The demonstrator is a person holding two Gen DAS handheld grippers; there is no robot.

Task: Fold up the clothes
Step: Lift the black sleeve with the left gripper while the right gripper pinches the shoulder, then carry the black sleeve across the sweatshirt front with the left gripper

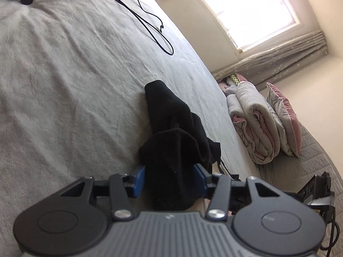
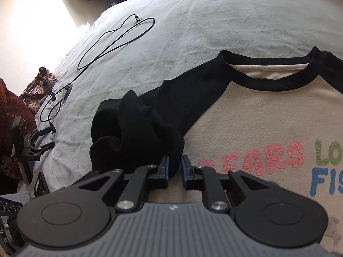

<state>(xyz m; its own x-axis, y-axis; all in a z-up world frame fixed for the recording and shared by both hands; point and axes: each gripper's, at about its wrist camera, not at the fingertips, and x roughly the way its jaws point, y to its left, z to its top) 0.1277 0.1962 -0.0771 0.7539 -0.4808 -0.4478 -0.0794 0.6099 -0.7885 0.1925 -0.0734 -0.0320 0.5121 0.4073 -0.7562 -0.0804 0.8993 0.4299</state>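
- Raglan shirt (image 2: pixel 257 117), cream body w/ black sleeves and collar, lies face-up on the grey bed (image 1: pixel 75 75), print reading "BEARS" on the chest; a person works it w/ two hand-held grippers.
- Its black sleeve (image 2: pixel 137 128) sits bunched at the shirt's side edge, heaped rather than flat, partly over the cream front.
- Left gripper (image 1: pixel 169 178): jaws about half-wide, sleeve cloth filling the gap and touching both blue pads; can't tell if they actually pinch it.
- Right gripper (image 2: pixel 175 171): jaws narrow, a slim gap showing; the edge of the sleeve heap dips into it beside one pad, but nothing looks clamped.
- Step in hand, prob.: folding the sleeve in across the body.
- To do it well: take the cuff end, not the middle of the heap; pull the sleeve straight before laying it; keep it flat along the chest so no lump is trapped under later folds; pin the shoulder seam w/ the other gripper so the body doesn't drag.
- Count: 1 shirt, 1 sleeve fully in view (2nd only as a shoulder at frame edge), 2 grippers, 1 looped black cable (image 1: pixel 145 21), 1 rolled duvet (image 1: pixel 257 124), 1 pink pillow (image 1: pixel 285 115), 1 heart-print bag (image 2: pixel 39 85).
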